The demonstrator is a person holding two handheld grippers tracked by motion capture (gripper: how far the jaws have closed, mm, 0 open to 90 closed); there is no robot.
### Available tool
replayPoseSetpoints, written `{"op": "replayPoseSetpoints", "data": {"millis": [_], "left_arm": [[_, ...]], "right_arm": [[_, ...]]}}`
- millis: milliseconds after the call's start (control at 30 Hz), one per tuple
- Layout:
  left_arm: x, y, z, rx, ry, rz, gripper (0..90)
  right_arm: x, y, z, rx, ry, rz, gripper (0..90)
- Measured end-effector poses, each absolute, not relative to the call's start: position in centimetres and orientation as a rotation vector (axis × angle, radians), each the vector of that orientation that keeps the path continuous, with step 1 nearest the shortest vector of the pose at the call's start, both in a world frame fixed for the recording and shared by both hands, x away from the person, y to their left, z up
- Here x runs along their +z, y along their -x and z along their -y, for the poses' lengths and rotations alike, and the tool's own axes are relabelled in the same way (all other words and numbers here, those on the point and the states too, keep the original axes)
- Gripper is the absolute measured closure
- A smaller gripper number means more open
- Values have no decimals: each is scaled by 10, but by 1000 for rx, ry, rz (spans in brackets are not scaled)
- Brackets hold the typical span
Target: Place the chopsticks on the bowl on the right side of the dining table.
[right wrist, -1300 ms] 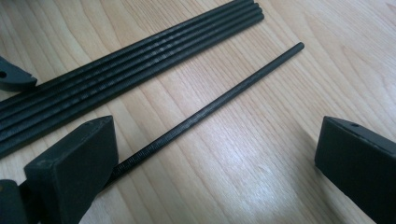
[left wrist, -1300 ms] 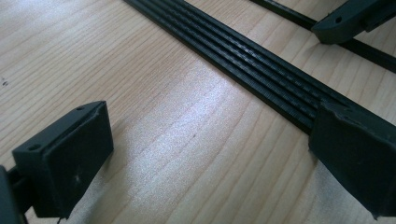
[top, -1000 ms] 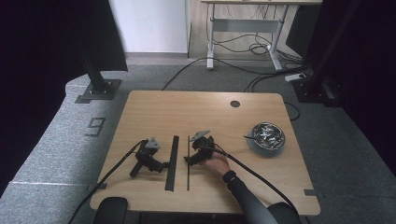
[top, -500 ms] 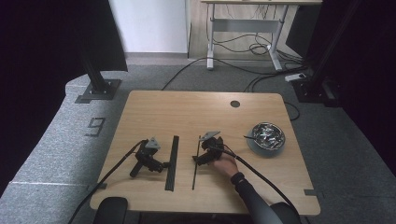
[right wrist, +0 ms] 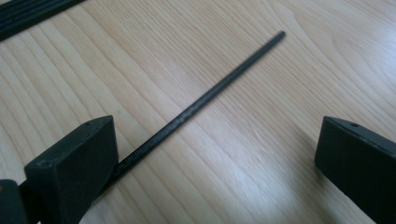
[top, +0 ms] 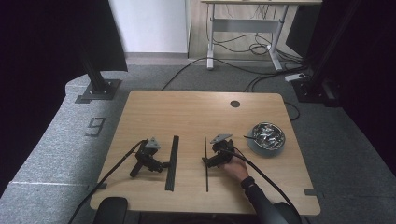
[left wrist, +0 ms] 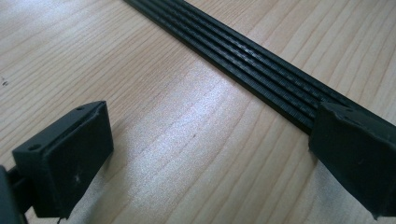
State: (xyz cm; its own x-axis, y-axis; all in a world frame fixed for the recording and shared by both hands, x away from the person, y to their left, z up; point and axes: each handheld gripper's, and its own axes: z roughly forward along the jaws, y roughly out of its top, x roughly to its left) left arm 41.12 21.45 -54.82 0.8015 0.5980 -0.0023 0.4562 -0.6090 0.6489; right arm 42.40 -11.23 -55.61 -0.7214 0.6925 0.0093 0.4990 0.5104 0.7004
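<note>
Thin rod [right wrist: 201,100] near end hidden behind jaw; bowl [top: 266,137] contents too small to identify.

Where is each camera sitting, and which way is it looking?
High view: above the table, looking forward and down; a hand holds the right gripper.
Left gripper view: on the left gripper, looking past open jaws at the strip.
Right gripper view: on the right gripper, looking past open jaws at the rod.
All show the wooden table.
</note>
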Motion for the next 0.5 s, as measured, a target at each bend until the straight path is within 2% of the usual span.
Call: {"op": "replayPoseSetpoints", "data": {"millis": [167, 300, 433, 500], "left_arm": [[-548, -411, -215, 282, -2330, -774, 0], [-548, -411, -215, 282, -2330, -775, 0], [-548, -411, -215, 282, -2331, -774, 0], [-548, -411, -215, 282, -2330, -775, 0]], "right_arm": [[-556, -421, 123, 1014, -1025, -2470, 5], [-554, -418, 130, 1011, -1038, -2462, 66], [-551, -416, 139, 1015, -1048, -2455, 185], [-549, -415, 145, 1017, -1049, -2452, 286]]}}
